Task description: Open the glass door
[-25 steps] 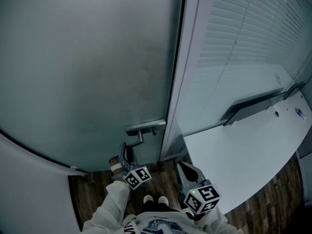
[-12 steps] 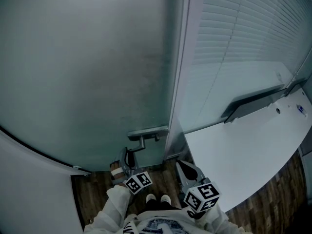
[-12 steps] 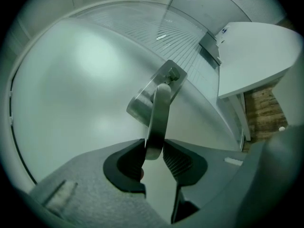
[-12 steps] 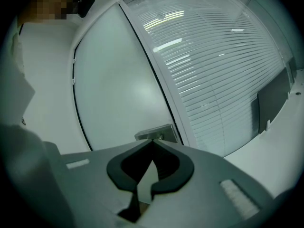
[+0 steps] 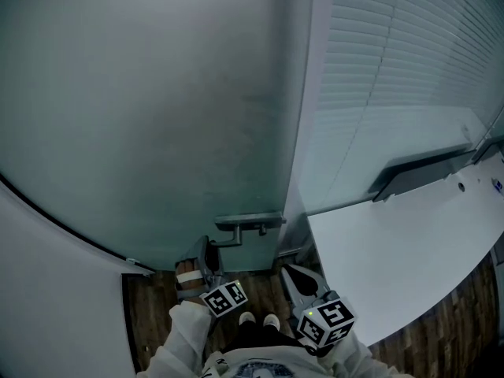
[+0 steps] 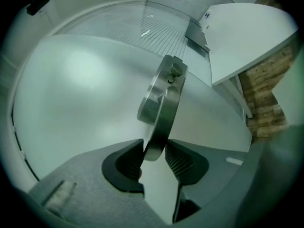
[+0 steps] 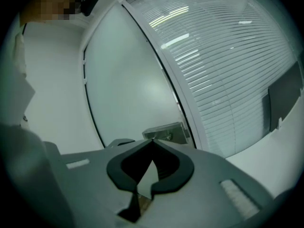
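Observation:
The frosted glass door (image 5: 157, 116) fills the head view, with its steel lever handle (image 5: 246, 222) low near the door's right edge. My left gripper (image 5: 206, 249) reaches up to the free end of the lever. In the left gripper view the lever handle (image 6: 164, 103) runs away from me and its tip lies between the pads of the left gripper (image 6: 154, 148). Those jaws are opening, and a thin gap shows beside the right pad. My right gripper (image 5: 293, 276) hangs lower right of the handle, shut and empty. Past the right gripper (image 7: 152, 141) I see the handle (image 7: 164, 131) farther off.
A glass wall with slatted blinds (image 5: 394, 77) stands right of the door frame. A white curved counter (image 5: 409, 250) juts out below it, under a dark ledge (image 5: 417, 172). A white wall (image 5: 47, 290) closes the left. Dark wood floor (image 5: 150, 313) and the person's shoes (image 5: 258, 320) lie below.
The head view has shifted, so door, handle and counter sit lower and further right in the picture. My left gripper stays at the lever's end. The right gripper has barely moved.

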A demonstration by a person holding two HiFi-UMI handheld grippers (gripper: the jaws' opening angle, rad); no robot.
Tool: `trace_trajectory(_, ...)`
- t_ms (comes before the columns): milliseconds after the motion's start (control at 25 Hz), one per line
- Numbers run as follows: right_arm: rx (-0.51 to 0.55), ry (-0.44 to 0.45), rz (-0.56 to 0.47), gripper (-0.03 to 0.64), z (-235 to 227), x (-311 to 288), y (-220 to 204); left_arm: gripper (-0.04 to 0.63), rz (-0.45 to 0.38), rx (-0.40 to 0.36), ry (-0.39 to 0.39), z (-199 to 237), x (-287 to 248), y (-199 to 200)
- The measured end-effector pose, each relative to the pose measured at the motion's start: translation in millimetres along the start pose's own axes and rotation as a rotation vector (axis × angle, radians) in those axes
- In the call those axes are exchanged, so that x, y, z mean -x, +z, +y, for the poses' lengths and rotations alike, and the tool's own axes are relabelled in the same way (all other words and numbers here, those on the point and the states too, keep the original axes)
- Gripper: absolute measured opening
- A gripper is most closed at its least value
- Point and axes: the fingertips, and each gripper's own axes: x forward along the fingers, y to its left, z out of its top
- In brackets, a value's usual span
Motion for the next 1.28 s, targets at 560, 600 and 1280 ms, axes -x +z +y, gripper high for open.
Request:
trace_trajectory(560,0.037,-0.006,-0.045,0.005,68.8,76.5,4.2,0.000,-0.023,0.448,-0.124,32.0,112.8,-10.9)
trace_trajectory(600,0.045,-0.019,-0.052,0.005,77.7,89.1,5.2,0.000,-0.047,0.531,-0.162,35.0,134.8,-9.6)
trace_trajectory(1280,0.088,-0.128,-0.075,0.003,220.3,251.8,-93.4,0.000,-0.153,0.914,-0.301,-0.6,411.7,-78.5)
